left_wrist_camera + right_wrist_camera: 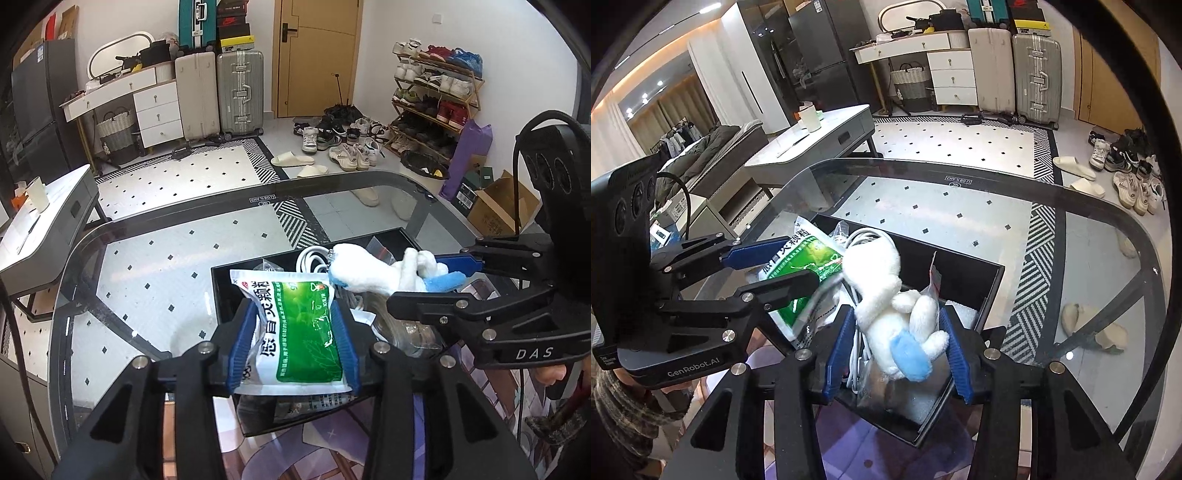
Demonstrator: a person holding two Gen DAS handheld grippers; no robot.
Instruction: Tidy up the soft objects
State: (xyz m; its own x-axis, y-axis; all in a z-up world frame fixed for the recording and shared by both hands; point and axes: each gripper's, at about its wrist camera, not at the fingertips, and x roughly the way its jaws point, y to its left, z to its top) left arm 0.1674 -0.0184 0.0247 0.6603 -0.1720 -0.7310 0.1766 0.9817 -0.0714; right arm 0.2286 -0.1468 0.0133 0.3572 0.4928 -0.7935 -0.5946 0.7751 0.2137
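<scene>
My left gripper (293, 339) is shut on a green and white medicine pouch (299, 328) and holds it above the near left part of a black box (218, 295) on the glass table. My right gripper (897, 343) is shut on a white plush toy with a blue patch (894, 310) and holds it above the same black box (993, 291). In the left wrist view the plush toy (369, 269) and right gripper (439, 273) hang to the right of the pouch. In the right wrist view the pouch (801, 266) sits in the left gripper (798, 264). A white cable coil (312, 260) lies in the box.
The box also holds clear plastic bags (886, 391) and white foam (964, 310). The glass table's curved dark rim (177, 206) runs around the far side. A grey side table with a cup (37, 192) stands to the left. Shoes and suitcases are on the floor beyond.
</scene>
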